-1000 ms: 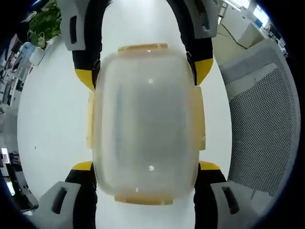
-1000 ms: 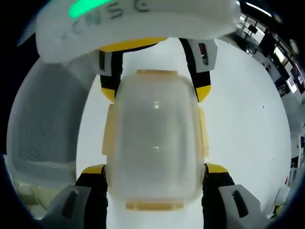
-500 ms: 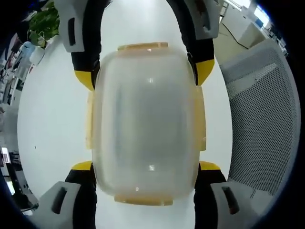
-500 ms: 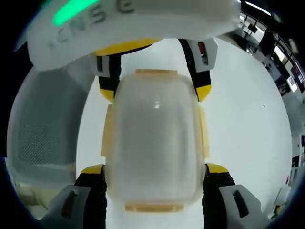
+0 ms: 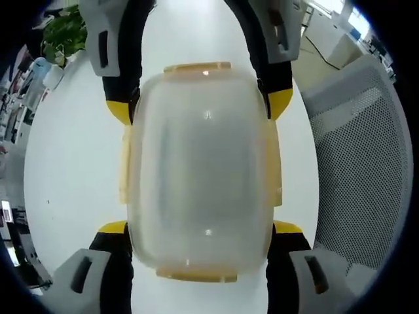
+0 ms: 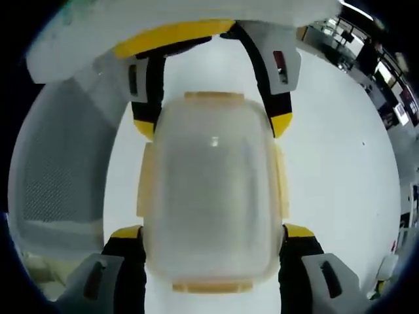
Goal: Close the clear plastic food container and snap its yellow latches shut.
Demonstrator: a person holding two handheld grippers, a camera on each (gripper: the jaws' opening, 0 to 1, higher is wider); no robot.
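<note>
**Desk:** Start at the tongs. What are they doing?

**Operator:** In the left gripper view I see my left gripper (image 5: 200, 229) with its two yellow-tipped jaws rising either side of the clear plastic food container (image 5: 200, 167). They are pressed in against its two long sides, so I read it as pinching the container. The right gripper (image 5: 196, 108) comes in from the top of that view and hugs the far end of the same box, one jaw per side.

**Desk:** And from the other camera?

**Operator:** The right gripper view mirrors it. The right gripper (image 6: 213, 232) has its jaws tight to the container (image 6: 211, 186) near the bottom, and the left gripper (image 6: 213, 124) holds the far end, its white body spread across the top of the view. Both pairs are closed on the box, one at each end.

**Desk:** Where does the container sit?

**Operator:** Between the two tongs, over the white table (image 5: 72, 163). Whether it touches the table or hangs just above it, I cannot tell. What faces me is a frosted, rounded face.

**Desk:** The latches?

**Operator:** The yellow latches (image 5: 196, 66) show on all four edges, lying flat along the rim. Whether they are snapped home I cannot judge.

**Desk:** Anything around it?

**Operator:** A grey mesh chair (image 5: 357, 163) just beside the table, and a green plant (image 5: 62, 29) at the table's far edge.
</note>
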